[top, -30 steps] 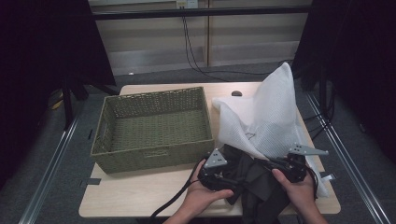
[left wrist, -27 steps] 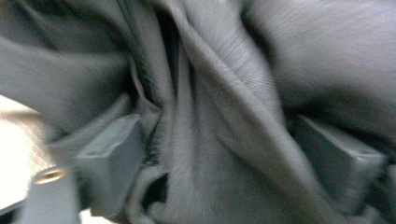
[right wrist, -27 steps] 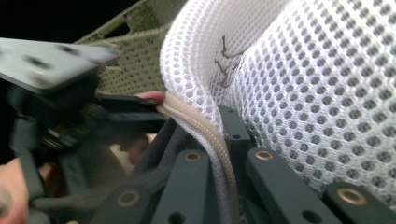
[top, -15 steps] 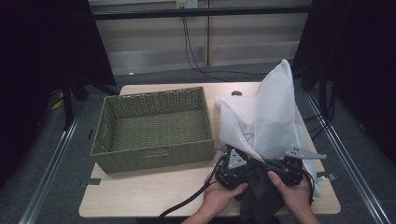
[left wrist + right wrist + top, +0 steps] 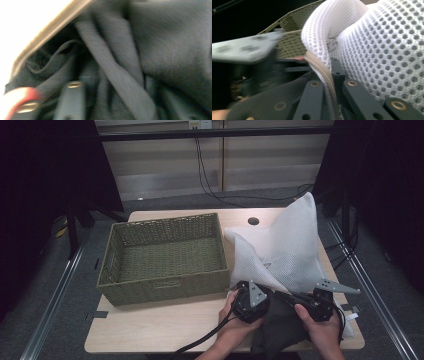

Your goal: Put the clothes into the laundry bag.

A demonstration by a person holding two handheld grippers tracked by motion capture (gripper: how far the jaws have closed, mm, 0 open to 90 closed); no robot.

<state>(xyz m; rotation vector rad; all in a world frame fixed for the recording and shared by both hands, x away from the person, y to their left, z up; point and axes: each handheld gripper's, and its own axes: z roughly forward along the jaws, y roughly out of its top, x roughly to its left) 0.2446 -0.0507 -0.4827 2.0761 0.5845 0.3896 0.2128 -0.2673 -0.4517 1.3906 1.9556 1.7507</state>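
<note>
Right tool: clamped on white mesh bag rim. Left tool: grip state indeterminable, buried in dark garment. Advice: hold rim firm, draw garment out steadily toward basket.

You see a woven olive basket with a rough, matt weave on a pale, smooth wood-look worktop. The white bag is open mesh cloth with a tan zip edge. The dark garment is soft, matt, finely ribbed cloth.
</note>
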